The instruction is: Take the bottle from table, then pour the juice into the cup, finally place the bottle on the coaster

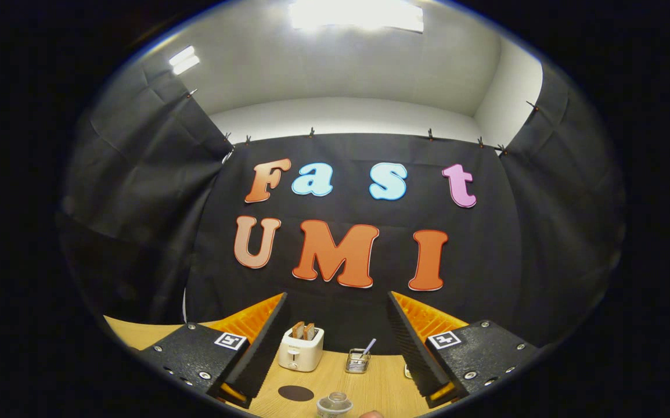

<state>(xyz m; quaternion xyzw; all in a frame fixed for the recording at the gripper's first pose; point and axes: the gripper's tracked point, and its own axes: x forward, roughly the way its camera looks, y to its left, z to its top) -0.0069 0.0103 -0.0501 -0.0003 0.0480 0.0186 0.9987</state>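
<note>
Claw: held open, fingers spread, nothing gripped. Clear cup: seen nearest, between the fingers; contents indiscernible. Dark coaster: on table, beside it. Beyond: white toaster holding two slices; wire basket holding a utensil.

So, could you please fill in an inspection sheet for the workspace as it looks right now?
Surface: light wooden table.
Job's things: dark round coaster lies between the fingers; clear glass cup sits just right of it. Bottle: nothing seen.
Clutter: white toaster holding two slices, and a small wire basket with a utensil, both beyond the fingers near the back wall.
Grippers: gripper open, fingers spread wide, holding nothing.
Cables: nothing seen.
Surroundings: black cloth wall, white ceiling with a bright light.
</note>
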